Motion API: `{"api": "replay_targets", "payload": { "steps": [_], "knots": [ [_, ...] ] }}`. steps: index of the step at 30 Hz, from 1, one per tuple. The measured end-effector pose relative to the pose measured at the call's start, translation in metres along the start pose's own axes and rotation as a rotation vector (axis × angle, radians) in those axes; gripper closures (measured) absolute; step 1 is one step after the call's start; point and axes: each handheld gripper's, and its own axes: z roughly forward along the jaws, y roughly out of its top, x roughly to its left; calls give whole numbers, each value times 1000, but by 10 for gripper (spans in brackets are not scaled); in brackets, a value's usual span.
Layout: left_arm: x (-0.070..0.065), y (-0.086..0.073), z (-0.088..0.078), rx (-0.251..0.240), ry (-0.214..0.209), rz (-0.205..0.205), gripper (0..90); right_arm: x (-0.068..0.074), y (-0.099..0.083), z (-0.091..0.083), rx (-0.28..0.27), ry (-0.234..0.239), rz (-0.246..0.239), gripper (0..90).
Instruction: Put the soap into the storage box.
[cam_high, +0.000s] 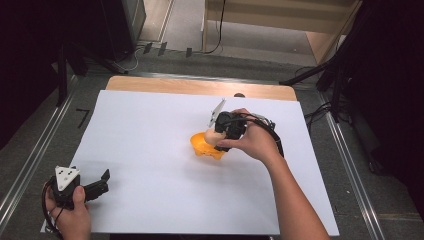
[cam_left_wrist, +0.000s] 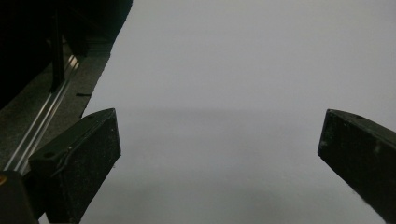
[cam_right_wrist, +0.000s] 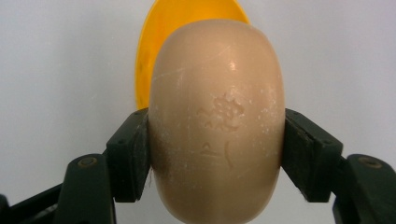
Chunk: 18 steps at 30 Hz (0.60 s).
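Nearest the person, the left gripper (cam_high: 95, 189) rests at the near-left corner of the desk (cam_high: 150, 150), its jaws spread wide over bare white sheet, likely parked out of the way. Farther in, the right gripper (cam_high: 218, 142) clamps a beige soap bar (cam_right_wrist: 217, 121) by its sides, poised just above the orange dish (cam_high: 202, 145), apparently to place it inside.

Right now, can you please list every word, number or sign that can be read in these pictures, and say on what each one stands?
No text can be read.
Soap bar, held in the right hand-held gripper: a pressed emblem and a few worn marks below it, too faint to read.
Yellow dish, white sheet, left hand-held gripper: no writing visible.
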Motion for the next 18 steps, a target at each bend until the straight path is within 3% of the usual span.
{"api": "replay_targets", "payload": {
  "steps": [18],
  "knots": [
    [0,0,0,1,-3,-2,0,-2,15,9,9,23,-3,331]
  ]
}}
